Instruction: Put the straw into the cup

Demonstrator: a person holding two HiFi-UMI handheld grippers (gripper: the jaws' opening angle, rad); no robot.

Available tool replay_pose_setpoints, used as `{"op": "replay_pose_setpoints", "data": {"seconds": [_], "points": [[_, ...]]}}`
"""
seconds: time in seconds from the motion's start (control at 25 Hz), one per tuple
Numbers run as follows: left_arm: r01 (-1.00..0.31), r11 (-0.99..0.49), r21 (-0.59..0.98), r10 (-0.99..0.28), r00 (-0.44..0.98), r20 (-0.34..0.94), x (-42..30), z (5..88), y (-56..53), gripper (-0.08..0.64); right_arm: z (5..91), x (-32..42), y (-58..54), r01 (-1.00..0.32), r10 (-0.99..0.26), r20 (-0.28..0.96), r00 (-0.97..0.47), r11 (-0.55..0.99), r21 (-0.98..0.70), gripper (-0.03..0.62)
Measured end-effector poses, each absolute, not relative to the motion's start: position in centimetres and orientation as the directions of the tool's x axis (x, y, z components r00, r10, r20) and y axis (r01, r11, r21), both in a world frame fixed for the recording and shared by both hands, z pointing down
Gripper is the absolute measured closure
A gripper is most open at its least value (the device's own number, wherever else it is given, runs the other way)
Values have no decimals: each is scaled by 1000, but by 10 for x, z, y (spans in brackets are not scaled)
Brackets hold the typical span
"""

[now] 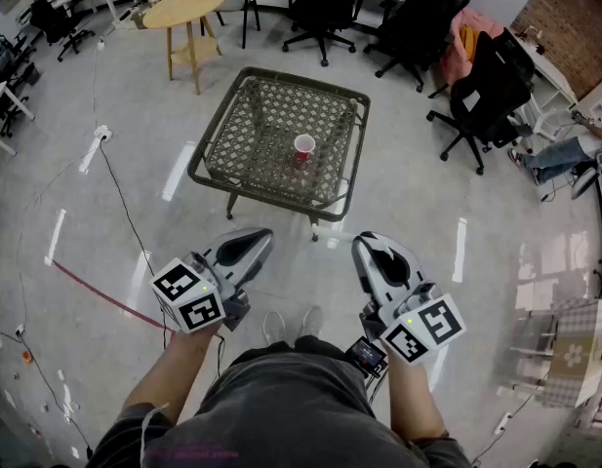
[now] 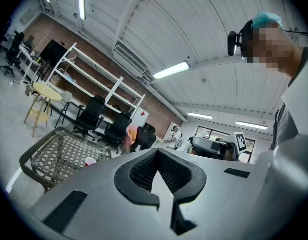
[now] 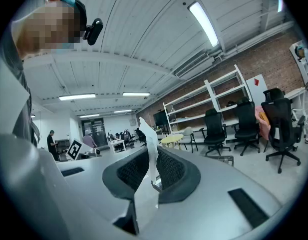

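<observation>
**One straw point(image 3: 148, 129) gripped, cup point(image 1: 303, 147) well apart**

My right claw point(image 1: 369, 245) is clenched on the white straw, which pokes up between its jaws. The red cup stands on a woven table point(image 1: 215, 125) ahead. My left claw point(image 1: 254, 239) is closed and empty.

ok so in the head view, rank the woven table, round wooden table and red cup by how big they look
1. woven table
2. round wooden table, though it stands farther from the camera, so its true size is unsure
3. red cup
</observation>
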State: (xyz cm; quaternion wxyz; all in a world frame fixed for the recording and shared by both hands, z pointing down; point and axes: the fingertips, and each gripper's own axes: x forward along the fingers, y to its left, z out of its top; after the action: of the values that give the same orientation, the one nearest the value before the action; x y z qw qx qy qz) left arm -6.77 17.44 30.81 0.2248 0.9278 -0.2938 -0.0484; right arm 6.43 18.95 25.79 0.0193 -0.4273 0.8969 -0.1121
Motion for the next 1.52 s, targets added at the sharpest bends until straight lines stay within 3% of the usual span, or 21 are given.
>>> {"op": "replay_pose_setpoints", "data": {"seconds": [1.52], "points": [[-543, -731, 413, -579, 814, 47, -98, 305, 176, 551, 260, 47, 186, -767, -790, 27, -612, 586, -261, 543]]}}
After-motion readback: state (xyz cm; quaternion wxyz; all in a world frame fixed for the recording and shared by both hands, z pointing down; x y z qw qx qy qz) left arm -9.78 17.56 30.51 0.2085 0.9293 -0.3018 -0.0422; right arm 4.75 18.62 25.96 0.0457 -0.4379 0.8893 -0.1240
